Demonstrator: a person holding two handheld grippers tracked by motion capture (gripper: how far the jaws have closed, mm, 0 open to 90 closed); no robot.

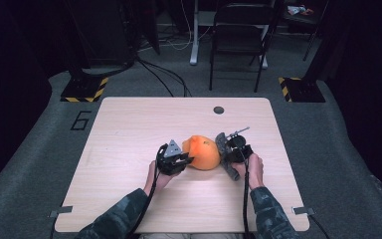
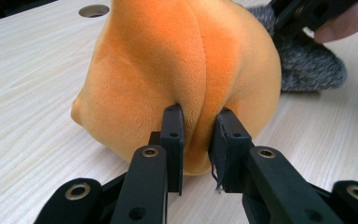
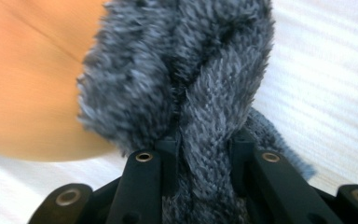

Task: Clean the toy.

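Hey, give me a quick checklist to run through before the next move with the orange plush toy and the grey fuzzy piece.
1. Left tongs pinching a fold of the orange plush toy: ok.
2. Right tongs clamped on the grey fuzzy piece: ok.
3. Toy resting on the table: ok.
4. Grey piece beside the toy: ok.
5. Grey piece attached to the toy: cannot tell.

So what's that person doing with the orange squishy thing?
A person at a wooden table holds a gripper in each hand. The left gripper is pinching a fold of the orange plush toy, which rests on the table. The right gripper is clamped on a fuzzy grey piece right beside the toy. Whether the grey piece is joined to it is hard to tell.
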